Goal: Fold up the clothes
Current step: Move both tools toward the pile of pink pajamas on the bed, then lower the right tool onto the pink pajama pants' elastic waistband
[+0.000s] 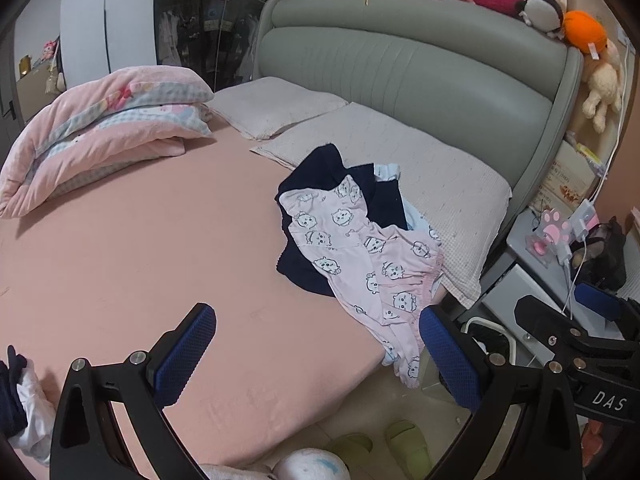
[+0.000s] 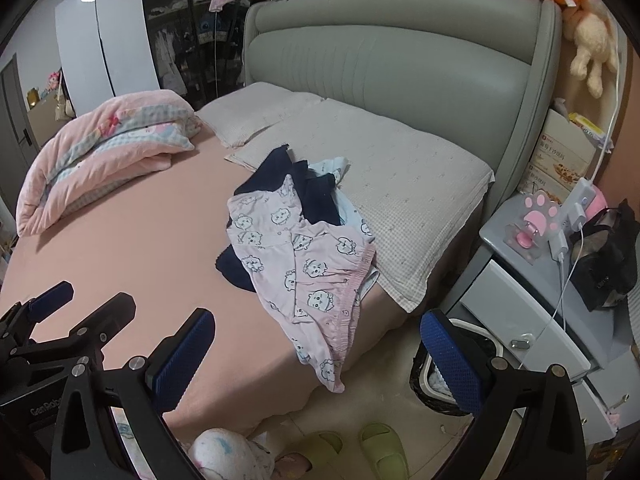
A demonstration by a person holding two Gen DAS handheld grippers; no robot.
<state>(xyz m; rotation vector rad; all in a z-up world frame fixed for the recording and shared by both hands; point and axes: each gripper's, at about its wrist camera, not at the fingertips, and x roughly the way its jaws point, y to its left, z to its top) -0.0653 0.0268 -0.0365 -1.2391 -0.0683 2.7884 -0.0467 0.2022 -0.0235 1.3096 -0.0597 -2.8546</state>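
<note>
A heap of clothes lies on the pink bed (image 1: 140, 248) (image 2: 152, 240) near the pillows. On top is a pale pink garment printed with bear faces (image 1: 372, 264) (image 2: 304, 264), its end hanging over the bed's edge. Under it sit a dark navy garment (image 1: 320, 172) (image 2: 316, 196) and a bit of light blue cloth (image 1: 386, 170) (image 2: 332, 166). My left gripper (image 1: 320, 356) hovers open over the bed's near corner, short of the heap. My right gripper (image 2: 320, 360) is open too, just before the hanging pink end. Neither holds anything.
A folded pink quilt (image 1: 92, 132) lies at the bed's far left, two grey pillows (image 1: 400, 160) by the headboard. Plush toys line the headboard top. A nightstand (image 2: 560, 280) and a bin (image 2: 436, 376) stand to the right; green slippers (image 2: 380, 452) are on the floor. More clothes (image 1: 20, 396) sit lower left.
</note>
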